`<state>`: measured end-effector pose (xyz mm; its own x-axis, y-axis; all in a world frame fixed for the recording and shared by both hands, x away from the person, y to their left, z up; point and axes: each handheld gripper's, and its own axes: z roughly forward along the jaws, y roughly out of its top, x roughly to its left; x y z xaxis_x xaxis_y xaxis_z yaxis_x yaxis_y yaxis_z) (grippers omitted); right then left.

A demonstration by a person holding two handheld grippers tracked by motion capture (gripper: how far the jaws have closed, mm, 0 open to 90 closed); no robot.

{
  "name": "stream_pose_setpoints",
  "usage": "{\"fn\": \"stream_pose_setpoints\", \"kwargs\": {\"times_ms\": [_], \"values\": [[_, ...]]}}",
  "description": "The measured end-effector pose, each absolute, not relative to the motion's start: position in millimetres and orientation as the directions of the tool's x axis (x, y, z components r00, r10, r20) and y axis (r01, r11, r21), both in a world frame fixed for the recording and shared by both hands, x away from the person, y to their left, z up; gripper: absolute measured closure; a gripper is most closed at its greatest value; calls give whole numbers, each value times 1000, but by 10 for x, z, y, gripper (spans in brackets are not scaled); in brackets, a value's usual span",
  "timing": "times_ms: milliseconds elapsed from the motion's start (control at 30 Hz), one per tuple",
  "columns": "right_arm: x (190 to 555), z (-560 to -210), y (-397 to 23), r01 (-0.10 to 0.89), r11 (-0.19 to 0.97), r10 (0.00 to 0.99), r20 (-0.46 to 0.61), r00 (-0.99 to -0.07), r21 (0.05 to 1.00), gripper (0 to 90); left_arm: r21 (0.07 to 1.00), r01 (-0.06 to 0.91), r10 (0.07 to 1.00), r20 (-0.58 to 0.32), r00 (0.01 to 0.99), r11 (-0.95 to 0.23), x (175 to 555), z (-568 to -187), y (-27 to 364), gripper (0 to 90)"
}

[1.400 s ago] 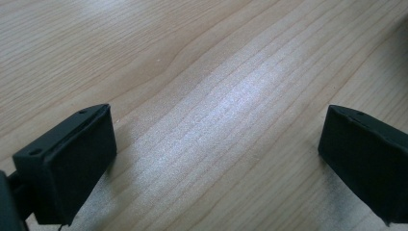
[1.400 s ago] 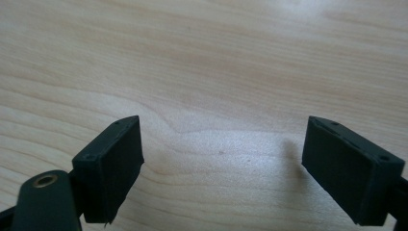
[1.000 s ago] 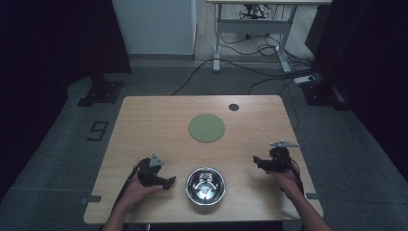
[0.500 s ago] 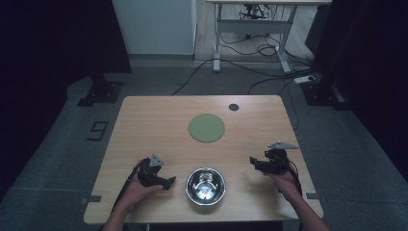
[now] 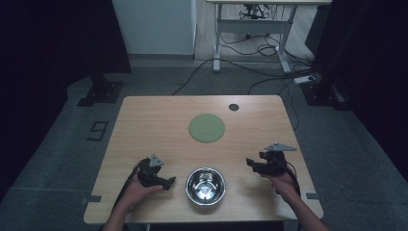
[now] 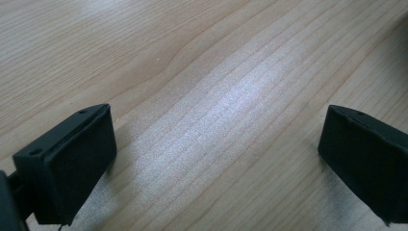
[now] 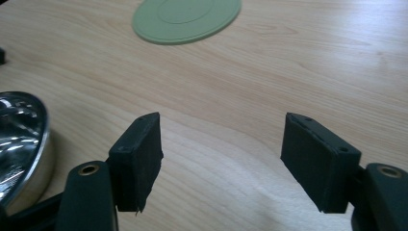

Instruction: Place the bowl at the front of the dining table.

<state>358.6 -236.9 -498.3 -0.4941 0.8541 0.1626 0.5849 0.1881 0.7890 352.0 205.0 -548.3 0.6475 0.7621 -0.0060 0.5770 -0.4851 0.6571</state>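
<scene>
Since 1 s ago we've slid the right gripper (image 5: 252,162) a bit left toward the bowl (image 5: 206,185); left gripper (image 5: 169,183) unchanged. Both sets of fingers (image 7: 137,159) spread wide, empty. Green disc (image 5: 206,127) sits mid-counter (image 5: 144,120), well apart.

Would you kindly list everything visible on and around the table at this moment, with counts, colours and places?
Table: one, light wood, centre of the high view.
Bowl: one, shiny metal, near edge, between the grippers.
Mat: one, green, round and flat, mid-table beyond the bowl.
Small disc: one, dark, far edge of the table.
Desk frame: one, white, on the floor behind, cables under it.
Left gripper: one, black, open, left of the bowl.
Right gripper: one, black, open, right of the bowl.
Hands: two, holding the grippers, near edge.
</scene>
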Motion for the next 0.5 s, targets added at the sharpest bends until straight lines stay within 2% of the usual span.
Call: {"fn": "stream_pose_setpoints", "kwargs": {"times_ms": [500], "values": [[3523,-4960,-2216,570,223,815,170,-554,790,338,657,577,762,-6,648,-485,3521,-5483,2050,0]]}}
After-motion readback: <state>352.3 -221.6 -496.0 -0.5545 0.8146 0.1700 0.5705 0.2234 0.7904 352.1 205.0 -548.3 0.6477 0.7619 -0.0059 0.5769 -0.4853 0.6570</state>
